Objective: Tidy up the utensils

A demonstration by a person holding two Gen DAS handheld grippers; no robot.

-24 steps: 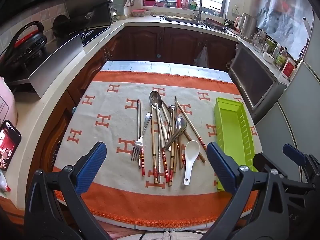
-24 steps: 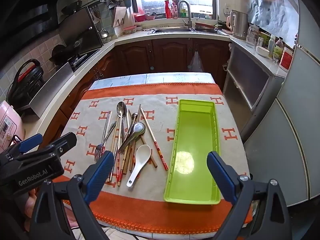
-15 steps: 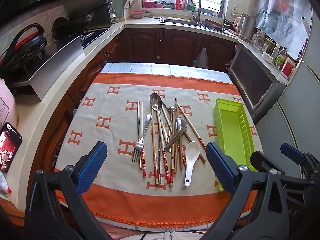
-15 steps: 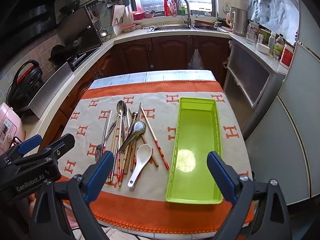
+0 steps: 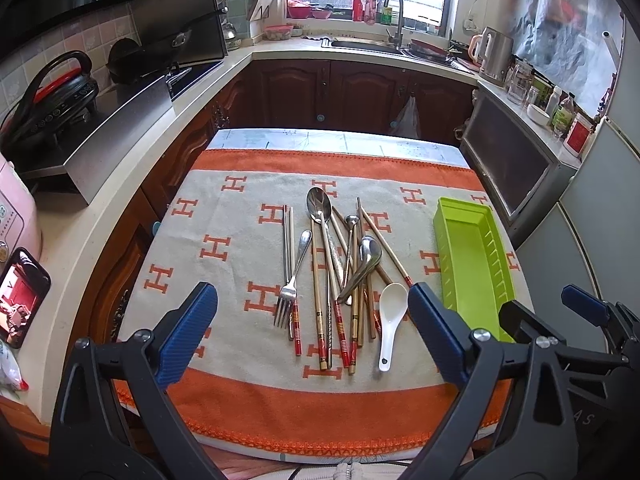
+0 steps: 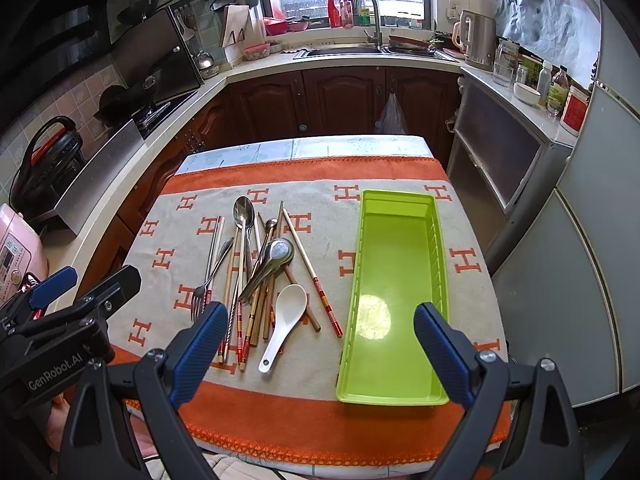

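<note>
1. We see the utensil pile [image 5: 340, 280] lying loose in the middle of the cloth-covered table [image 5: 240, 408]: wooden chopsticks [image 5: 318, 292] with red-banded ends, a large steel spoon [image 5: 319, 205], a smaller steel spoon [image 5: 370, 250] resting across the sticks, and a steel fork [image 5: 289, 288] at the pile's left edge.
2. A white ceramic spoon [image 5: 390, 320] lies at the near right of the pile, bowl away from us, handle toward the table's front edge.
3. To the right of the pile, apart from it, sits a long green tray [image 6: 394, 300], empty inside.
4. Our left tool [image 5: 312, 336] hovers above the near edge of the table, its blue fingers spread wide; the pile lies ahead, between them, untouched.
5. Our right tool [image 6: 320, 348] is likewise spread wide and holds nothing; its left finger stands over the chopstick ends, its right finger over the tray's near right corner.
6. Around the table we see kitchen counters, a sink [image 6: 352, 50] under the window, and a kettle [image 6: 478, 46].
</note>
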